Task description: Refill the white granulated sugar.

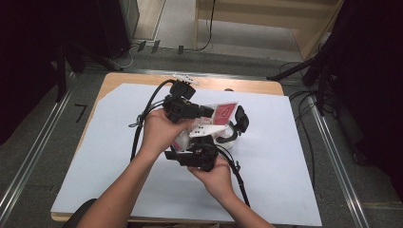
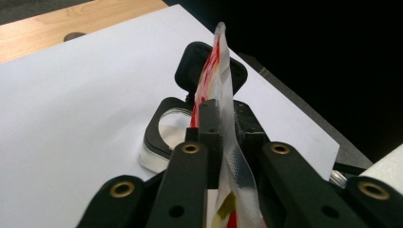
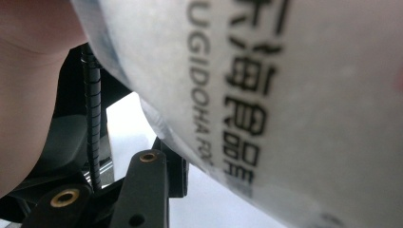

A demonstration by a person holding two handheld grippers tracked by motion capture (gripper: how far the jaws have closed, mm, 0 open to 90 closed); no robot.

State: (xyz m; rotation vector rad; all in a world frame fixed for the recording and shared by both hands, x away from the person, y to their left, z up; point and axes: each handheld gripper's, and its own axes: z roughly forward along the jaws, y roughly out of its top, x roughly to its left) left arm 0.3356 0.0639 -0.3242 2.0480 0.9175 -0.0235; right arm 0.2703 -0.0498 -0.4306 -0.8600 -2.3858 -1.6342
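Plastic packet [image 2: 223, 109], red and white with a clear sealed edge, stood on edge between the fingers [image 2: 209, 128] of the left gripper [image 1: 205, 112], which were clenched on that edge; in the left gripper view the packet's long axis ran straight away from the fingers, up and forward, its thin side facing the camera. From the high view the same packet showed its red face [image 1: 223, 113] at the middle of the desk [image 1: 285, 156], held up over the white sheet and pointing toward the person's right. The right gripper [image 1: 199, 154] sat just below and nearer the person, and its view was crowded by a pale printed surface [image 3: 266, 104] of packaging pressed close against the lens; its fingers looked partly closed around that bulk, though I could not tell for sure whether the pads pressed on it. Beyond the packet a black-rimmed glass container [image 2: 166, 133] rested on the sheet with its hinged lid [image 2: 195, 64] thrown back. The packet lay just above and beside that open mouth, so the coming move seemingly turned on tilting its far end down toward the container, and the left hand [image 1: 159, 130] was the nearer one to do it.
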